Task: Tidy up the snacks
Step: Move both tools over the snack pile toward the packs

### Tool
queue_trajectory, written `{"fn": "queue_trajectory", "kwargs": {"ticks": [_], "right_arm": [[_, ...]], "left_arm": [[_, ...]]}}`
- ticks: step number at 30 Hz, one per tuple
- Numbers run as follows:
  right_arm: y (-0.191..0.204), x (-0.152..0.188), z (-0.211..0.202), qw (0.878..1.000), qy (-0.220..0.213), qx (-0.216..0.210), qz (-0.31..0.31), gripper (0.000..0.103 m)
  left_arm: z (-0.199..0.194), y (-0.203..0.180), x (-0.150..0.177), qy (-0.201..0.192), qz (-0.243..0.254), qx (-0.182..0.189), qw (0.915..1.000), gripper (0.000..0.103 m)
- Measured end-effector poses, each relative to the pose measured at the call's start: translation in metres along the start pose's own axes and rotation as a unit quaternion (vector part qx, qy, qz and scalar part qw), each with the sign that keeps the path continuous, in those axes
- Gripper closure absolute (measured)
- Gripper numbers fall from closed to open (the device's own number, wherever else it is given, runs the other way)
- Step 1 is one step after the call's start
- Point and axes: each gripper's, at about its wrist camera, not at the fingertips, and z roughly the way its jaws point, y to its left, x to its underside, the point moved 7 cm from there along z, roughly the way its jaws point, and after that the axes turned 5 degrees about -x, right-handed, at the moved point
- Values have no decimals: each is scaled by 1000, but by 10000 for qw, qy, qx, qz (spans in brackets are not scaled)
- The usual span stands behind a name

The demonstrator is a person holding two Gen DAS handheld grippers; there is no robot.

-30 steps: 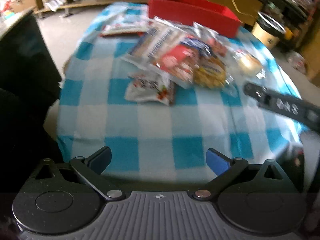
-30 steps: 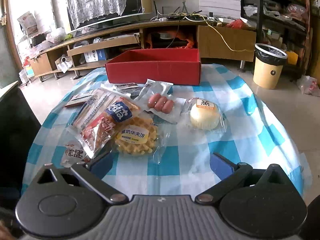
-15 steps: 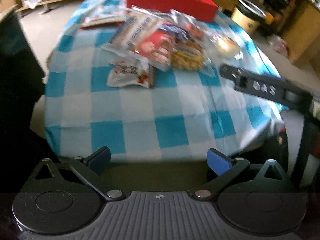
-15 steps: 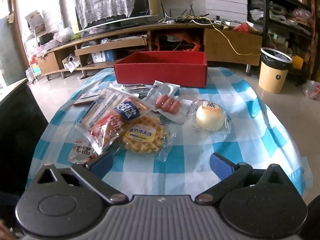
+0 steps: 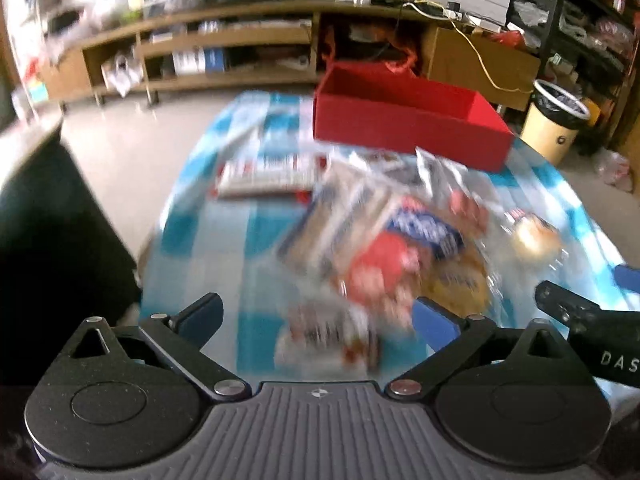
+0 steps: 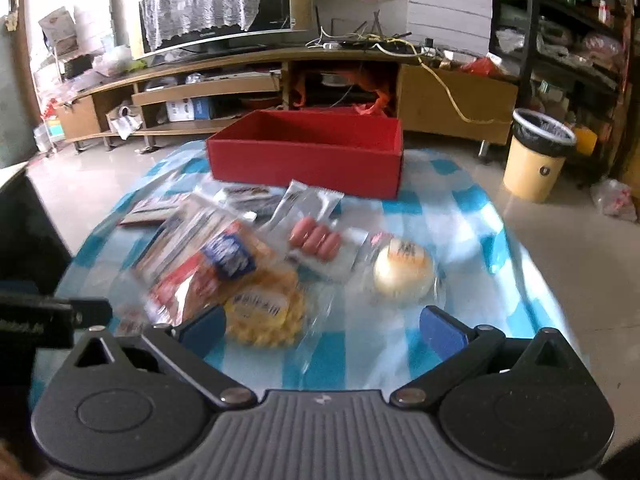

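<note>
Both tools are held low over the near edge of the table (image 6: 472, 208), which is covered in a blue-and-white checked cloth. The left tool (image 5: 316, 320) has its fingers spread wide with nothing between them. The right tool (image 6: 322, 326) is likewise spread and empty.

The snacks lie in a loose cluster mid-table. A long clear bread pack (image 6: 208, 256) runs diagonally, its long axis going from near-left to far-right, and overlaps a round waffle pack (image 6: 264, 310) at its near end. A sausage pack (image 6: 318, 236) lies beside them, long axis pointing toward the red box (image 6: 304, 164). A wrapped round bun (image 6: 404, 266) sits apart to the right. A flat packet (image 5: 266, 174) lies crosswise at the far left of the cluster. A small pouch (image 5: 324, 334) sits directly ahead of the left tool, between its fingers in that view.

The red box stands open at the far edge of the table, long side facing the tools.

The left wrist view is heavily smeared; labels there cannot be read, and the small pouch is possibly white and red. Part of each tool is cut off at the other view's edge. A lined bin (image 6: 538, 154) stands on the floor to the right.
</note>
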Motion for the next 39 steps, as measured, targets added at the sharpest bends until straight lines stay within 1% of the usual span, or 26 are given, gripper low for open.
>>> {"fn": "queue_trajectory", "kwargs": {"ticks": [2,5,7,11,13,17,21,26,39], "right_arm": [[-3,-10,14,9997,-28,166,-170,2],[-6,-22,31,9998,-1,198,-71,2],[-11,-25,41,9995,16,296,47,2],[-18,-22,52,9992,102,301,236,2],[-17,-20,56,9991,180,230,297,2],[-16,-14,61,9986,313,97,414,2],[-14,-13,64,9987,337,139,352,2],[-13,-11,67,9985,375,121,381,2],[-16,-6,72,9980,492,67,395,3]], "left_arm": [[11,-8,-15,-146,149,-121,9997,1],[30,-20,-27,-176,316,-258,9990,1],[39,-27,-25,-133,388,-310,9987,1],[54,-34,-17,98,402,-261,9988,3],[57,-34,-17,93,425,-328,9985,3],[58,-31,-16,105,336,-328,9988,3],[58,-31,-16,94,378,-401,9984,3],[61,-31,-15,141,379,-395,9984,3],[62,-36,-14,68,527,-439,9976,4]]}}
